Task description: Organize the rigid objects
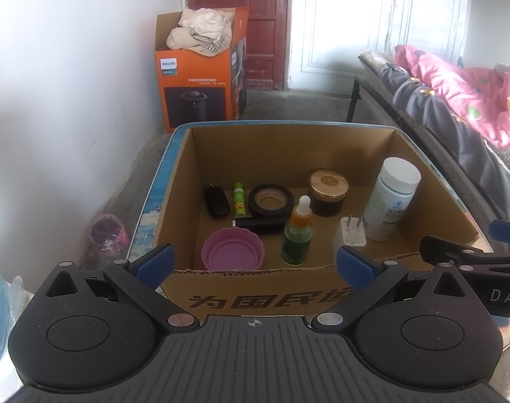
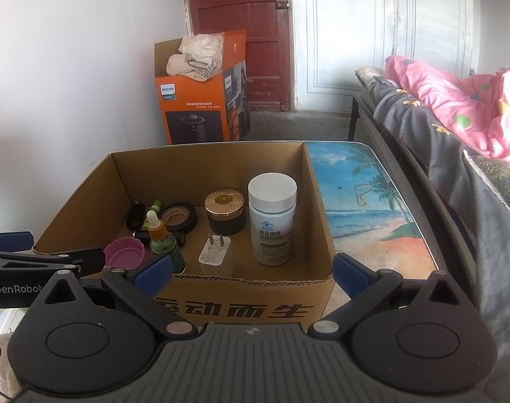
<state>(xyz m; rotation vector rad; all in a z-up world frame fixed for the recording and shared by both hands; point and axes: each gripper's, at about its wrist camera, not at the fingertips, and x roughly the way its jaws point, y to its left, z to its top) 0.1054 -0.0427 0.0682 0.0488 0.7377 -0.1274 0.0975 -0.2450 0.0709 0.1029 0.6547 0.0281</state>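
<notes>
Left wrist view: my left hand-held gripper (image 1: 254, 262) hangs spread and empty at the near wall of the brown cardboard box (image 1: 255, 299); my right hand-held gripper (image 2: 252, 270) is spread likewise. Inside stand the white pill bottle (image 2: 272, 218), green dropper bottle (image 1: 297, 235) and purple ribbed lid (image 1: 233, 248), apparently gathered together. The box fills the counter's (image 2: 366, 201) left edge.

Cardboard box (image 2: 251, 305), white bottle (image 2: 272, 221) upright inside

Both wrist cameras are looking from close behind the cardboard box's (image 1: 248, 299) near wall, facing the far door (image 2: 241, 40), sharing its interior.
</notes>
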